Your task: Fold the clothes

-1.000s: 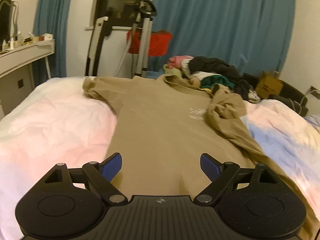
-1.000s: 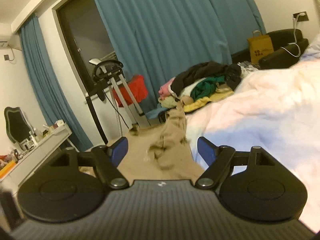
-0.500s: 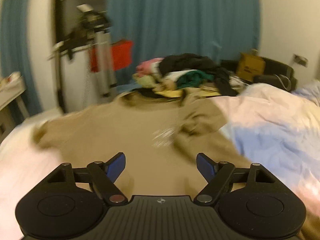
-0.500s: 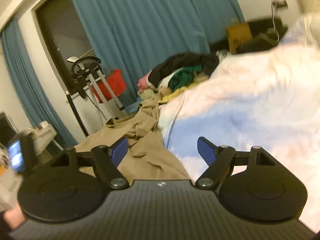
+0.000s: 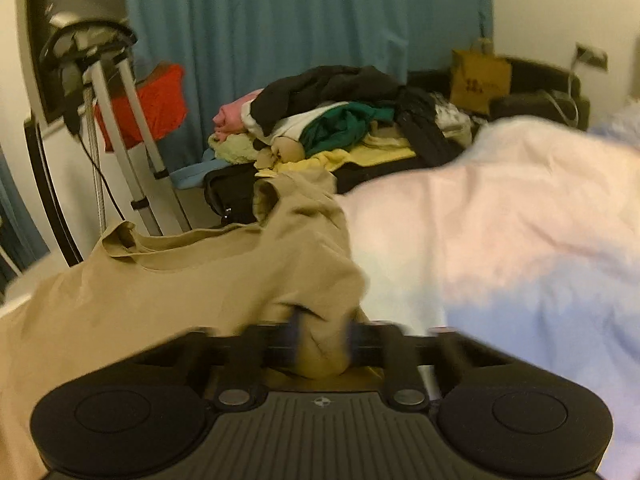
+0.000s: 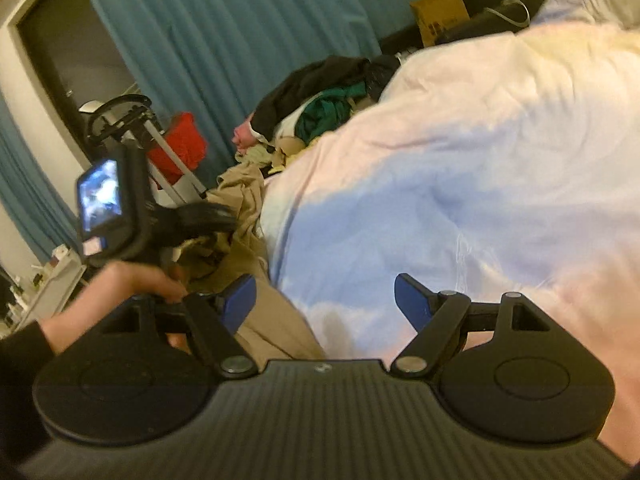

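On the bed: a tan shirt (image 5: 160, 304) lay spread over the pale duvet (image 5: 500, 240), collar towards the far edge, one side bunched up beside the bare bedding
Left gripper (image 5: 322, 338): its jaws, wide apart a moment before, were closing on a gathered lump of the tan fabric, which bulged up between the blurred fingers
Change: a second earlier this gripper hung open over the flat middle of the shirt; it had since swept across to the rumpled sleeve side and pinched there
Right gripper (image 6: 325, 303): jaws stood wide with nothing between them, poised low over the shirt's edge where it met the duvet
Left hand (image 6: 132, 286): seen from the right wrist view, wrapped round its gripper's handle, close beside the right one
Meaning for the task: I judged the first fold was only starting, with one grip being taken and the second still to come
Background: a heap of unfolded clothes (image 5: 332, 120) waited beyond the bed, before the blue curtain (image 5: 304, 16)
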`<state>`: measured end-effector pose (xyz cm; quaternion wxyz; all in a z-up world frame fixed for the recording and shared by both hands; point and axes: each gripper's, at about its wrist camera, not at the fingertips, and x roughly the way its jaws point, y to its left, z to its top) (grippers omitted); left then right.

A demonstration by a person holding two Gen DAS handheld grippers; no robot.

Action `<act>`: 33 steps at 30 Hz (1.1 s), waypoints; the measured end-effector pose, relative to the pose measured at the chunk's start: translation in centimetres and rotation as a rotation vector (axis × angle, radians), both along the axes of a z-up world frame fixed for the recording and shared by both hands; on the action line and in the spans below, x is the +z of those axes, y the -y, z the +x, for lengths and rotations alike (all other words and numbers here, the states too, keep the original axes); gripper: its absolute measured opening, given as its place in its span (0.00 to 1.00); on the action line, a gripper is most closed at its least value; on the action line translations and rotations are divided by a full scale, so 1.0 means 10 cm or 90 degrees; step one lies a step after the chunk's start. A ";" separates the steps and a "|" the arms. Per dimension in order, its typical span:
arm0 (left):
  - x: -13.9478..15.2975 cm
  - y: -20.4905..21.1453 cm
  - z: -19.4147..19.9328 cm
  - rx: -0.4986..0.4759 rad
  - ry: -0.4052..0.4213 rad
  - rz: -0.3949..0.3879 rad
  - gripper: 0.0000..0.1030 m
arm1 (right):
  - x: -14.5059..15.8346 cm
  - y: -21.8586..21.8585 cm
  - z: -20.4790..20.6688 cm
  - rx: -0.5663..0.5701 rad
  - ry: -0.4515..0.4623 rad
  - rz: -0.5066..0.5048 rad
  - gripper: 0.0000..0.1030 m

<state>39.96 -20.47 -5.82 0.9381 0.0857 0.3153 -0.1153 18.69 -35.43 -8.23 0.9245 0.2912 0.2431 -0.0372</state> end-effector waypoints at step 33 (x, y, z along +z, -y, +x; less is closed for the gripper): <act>-0.19 -0.68 -0.24 0.107 -0.051 -0.048 0.42 | 0.16 -0.36 -0.25 0.053 0.024 -0.073 0.76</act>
